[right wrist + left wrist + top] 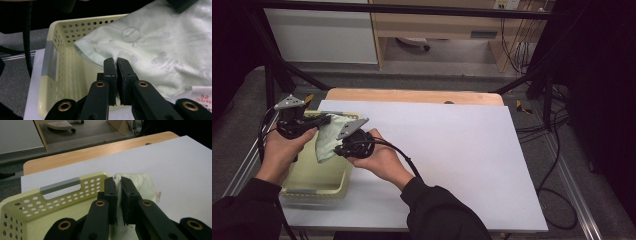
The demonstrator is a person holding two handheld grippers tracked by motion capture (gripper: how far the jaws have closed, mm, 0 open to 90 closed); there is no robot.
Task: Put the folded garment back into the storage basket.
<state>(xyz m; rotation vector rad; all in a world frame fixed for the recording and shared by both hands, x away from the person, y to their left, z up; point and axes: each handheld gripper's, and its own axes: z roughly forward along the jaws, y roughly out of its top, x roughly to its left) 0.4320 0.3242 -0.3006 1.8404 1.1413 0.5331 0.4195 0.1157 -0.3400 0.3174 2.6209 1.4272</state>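
- The left tool (pixel 323 120) is clamped on a fold of the pale green cloth (pixel 328 141); in the left gripper view the cloth (pixel 140 186) is pinched between its nearly closed jaws.
- The right tool (pixel 343 148) is likewise clamped on the cloth's edge, with the fabric (pixel 160 47) bunched at the jaw tips.
- The cloth is held up between both tools, over the far end of the yellow basket (pixel 314 187), which sits at the near left corner of the desk (pixel 452 165).
- A slip is judged possible: only thin edges are gripped, so a pull apart could free one side and let the cloth drop back into the basket.
- A snag on the basket rim (pixel 87 21) could be caused by the hanging lower part.
- The cloth looks soft and thin, faintly patterned, with a stitched hem and a white size label (pixel 202 96).
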